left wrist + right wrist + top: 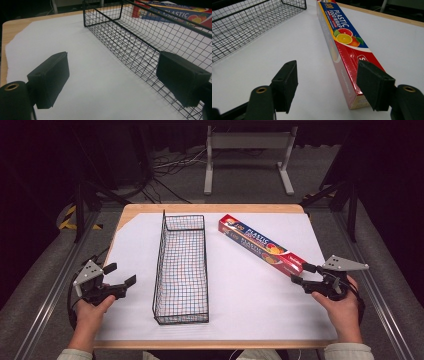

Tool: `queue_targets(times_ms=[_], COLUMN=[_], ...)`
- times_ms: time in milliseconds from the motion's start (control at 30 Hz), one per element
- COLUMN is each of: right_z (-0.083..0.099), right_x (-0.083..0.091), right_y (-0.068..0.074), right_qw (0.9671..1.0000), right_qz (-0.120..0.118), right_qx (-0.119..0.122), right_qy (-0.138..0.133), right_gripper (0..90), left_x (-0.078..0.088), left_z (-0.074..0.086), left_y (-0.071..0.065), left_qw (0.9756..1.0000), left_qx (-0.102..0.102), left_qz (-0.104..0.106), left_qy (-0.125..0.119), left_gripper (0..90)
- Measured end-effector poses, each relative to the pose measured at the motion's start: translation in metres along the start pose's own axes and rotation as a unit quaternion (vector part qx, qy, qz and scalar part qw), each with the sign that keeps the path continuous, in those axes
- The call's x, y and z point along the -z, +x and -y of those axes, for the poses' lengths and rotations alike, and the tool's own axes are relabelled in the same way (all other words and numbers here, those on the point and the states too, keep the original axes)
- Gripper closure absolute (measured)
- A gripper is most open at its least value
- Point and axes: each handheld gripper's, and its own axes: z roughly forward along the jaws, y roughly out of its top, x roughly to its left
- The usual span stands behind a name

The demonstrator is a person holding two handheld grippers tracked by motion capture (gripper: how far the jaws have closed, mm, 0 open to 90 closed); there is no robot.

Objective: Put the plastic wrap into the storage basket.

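I'm sitting at the table [135, 211], a wooden top with a white sheet [260, 295] spread over most of it, and I hold a gripper in each hand.

My left gripper [120, 274] sits near the sheet's left edge, with my left hand [92, 312] wrapped round its handle and the grey three-cornered plate [89, 271] on top. Its fingers [50, 77] are spread wide with nothing between them, and they point across the sheet toward the wire basket [181, 265]. In the left gripper view the basket's long side wall runs just beyond my right-hand finger, which overlaps the mesh in the picture (I cannot tell whether it touches).

The basket is a long, black, narrow thing standing upright in the middle of the sheet, its length running away from me.

To its right, well apart from it, lies the plastic wrap box [261, 245], flat on the sheet and angled, its far end toward the basket and its near end toward my right side.

My right gripper [300, 273] hangs at that near end, held by my right hand [342, 307]. Its fingers [285, 85] are released too, wide apart; in the right gripper view the box's near end lies between them, just beside the right-hand one, ungripped.
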Motion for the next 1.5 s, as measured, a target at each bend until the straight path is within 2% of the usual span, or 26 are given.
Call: queue_targets(times_ms=[67,100,167,267,367,533,700,767,867,1000,1233,1333,1500], right_z=[-0.003,-0.006,-0.016,-0.031,-0.048,-0.064,-0.085,-0.091,-0.096,-0.110,-0.129,-0.136,-0.139], right_x=[-0.001,-0.001,-0.002,-0.001,-0.003,-0.010,-0.021,-0.027,-0.032,-0.043,-0.062,-0.074,-0.095], right_y=[0.002,0.003,0.006,0.004,-0.001,-0.003,-0.005,-0.009,-0.013,-0.019,-0.025,-0.026,-0.028], right_qw=[0.9996,0.9996,0.9995,0.9996,0.9989,0.9982,0.9980,0.9968,0.9968,0.9974,0.9968,0.9979,0.9978], right_qz=[0.004,0.005,0.003,0.001,0.006,0.005,-0.003,0.008,0.008,-0.005,-0.014,-0.024,-0.023], right_qx=[-0.025,-0.021,0.008,0.017,0.040,0.045,0.052,0.059,0.054,0.049,0.056,0.037,0.033], right_qy=[0.011,0.017,0.030,0.021,0.024,0.039,0.037,0.053,0.058,0.052,0.056,0.047,0.052], right_gripper=[37.5,40.3,41.7,40.8,42.0,41.3,39.6,40.1,40.4,37.0,31.6,25.9,20.4], left_x=[0.000,0.000,-0.001,-0.002,-0.003,-0.006,-0.005,-0.005,-0.005,-0.004,-0.001,0.002,0.007], left_z=[0.000,0.000,0.001,0.002,0.001,0.002,0.002,0.002,0.003,0.004,0.006,0.009,0.012], left_y=[0.000,0.000,0.001,0.000,0.000,0.000,0.001,0.002,0.003,0.004,0.002,0.003,0.004], left_qw=[1.0000,1.0000,0.9999,0.9998,0.9997,0.9997,0.9997,0.9997,0.9996,0.9996,0.9994,0.9993,0.9992], left_qx=[-0.003,-0.004,-0.003,-0.006,-0.009,-0.007,-0.007,-0.006,-0.005,-0.004,-0.006,-0.006,0.000], left_qz=[-0.005,-0.007,-0.010,-0.014,-0.017,-0.013,-0.014,-0.016,-0.018,-0.020,-0.022,-0.026,-0.031], left_qy=[0.001,0.004,0.005,0.011,0.012,0.020,0.020,0.019,0.019,0.021,0.024,0.027,0.024], left_gripper=[12.2,12.2,12.2,12.2,12.3,12.3,12.3,12.3,12.3,12.3,12.2,12.2,12.3])
